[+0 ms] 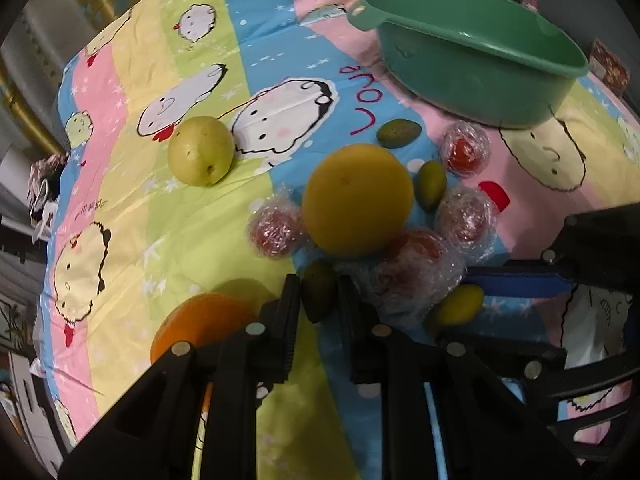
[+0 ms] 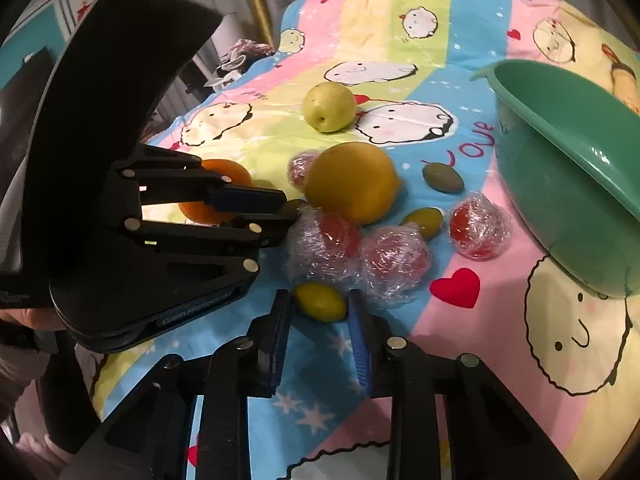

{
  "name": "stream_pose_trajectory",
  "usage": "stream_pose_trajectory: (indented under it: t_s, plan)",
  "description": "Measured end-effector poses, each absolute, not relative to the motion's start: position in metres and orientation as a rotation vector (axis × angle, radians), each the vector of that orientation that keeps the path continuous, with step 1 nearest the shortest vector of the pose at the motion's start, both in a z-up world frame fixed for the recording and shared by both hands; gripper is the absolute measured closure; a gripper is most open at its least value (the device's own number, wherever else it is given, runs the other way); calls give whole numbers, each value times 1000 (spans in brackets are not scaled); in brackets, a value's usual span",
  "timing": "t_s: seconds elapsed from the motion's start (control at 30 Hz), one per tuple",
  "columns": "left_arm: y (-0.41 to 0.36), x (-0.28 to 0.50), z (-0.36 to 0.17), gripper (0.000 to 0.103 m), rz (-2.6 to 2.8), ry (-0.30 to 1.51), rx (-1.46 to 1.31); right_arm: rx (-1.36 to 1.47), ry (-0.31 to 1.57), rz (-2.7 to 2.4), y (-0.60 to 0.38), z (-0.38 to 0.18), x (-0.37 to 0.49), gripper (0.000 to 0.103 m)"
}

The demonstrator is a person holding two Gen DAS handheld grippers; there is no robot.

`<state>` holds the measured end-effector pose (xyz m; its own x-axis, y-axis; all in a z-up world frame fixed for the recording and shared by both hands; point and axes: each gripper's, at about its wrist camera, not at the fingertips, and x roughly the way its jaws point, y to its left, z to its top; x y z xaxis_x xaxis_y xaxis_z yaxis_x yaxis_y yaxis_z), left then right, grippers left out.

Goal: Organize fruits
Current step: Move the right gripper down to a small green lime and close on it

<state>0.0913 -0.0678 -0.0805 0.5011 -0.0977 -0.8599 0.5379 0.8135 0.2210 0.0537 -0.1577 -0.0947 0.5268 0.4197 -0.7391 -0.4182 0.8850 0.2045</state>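
Fruits lie in a cluster on the cartoon-print cloth. My left gripper (image 1: 318, 292) is shut on a small dark green fruit (image 1: 318, 294) lying on the cloth, next to an orange (image 1: 200, 328). My right gripper (image 2: 320, 304) has its pads on both sides of a small yellow-green fruit (image 2: 320, 302) and seems shut on it. Between them lie a large yellow fruit (image 1: 356, 200), several plastic-wrapped red fruits (image 2: 394, 258) and other small green fruits (image 1: 400, 133). A green pear (image 1: 202, 150) lies apart at the far left. The green bowl (image 1: 480, 60) is empty, at the far right.
The cloth's far edge drops off beyond the pear (image 2: 330, 106). Furniture and clutter (image 2: 240, 56) stand past that edge. The left gripper's body (image 2: 160, 220) fills the left of the right wrist view.
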Motion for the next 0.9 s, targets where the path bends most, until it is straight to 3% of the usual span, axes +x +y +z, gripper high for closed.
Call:
stream_pose_trajectory:
  t_s: [0.27,0.67,0.73,0.9]
  plan:
    - [-55,91,-71,85,-455,957,388,5,855,506,-162,-88,44,83]
    - [-36,80,-65,85,-504,924,208,45,856,520,-170,-83,33,87]
    - [-33,75,-61,85,-517,904,180,57,848,518,-171,-80,31,101]
    - [-30,70,-55,85,-534,888,151,94,856,489,-179,-82,27,101]
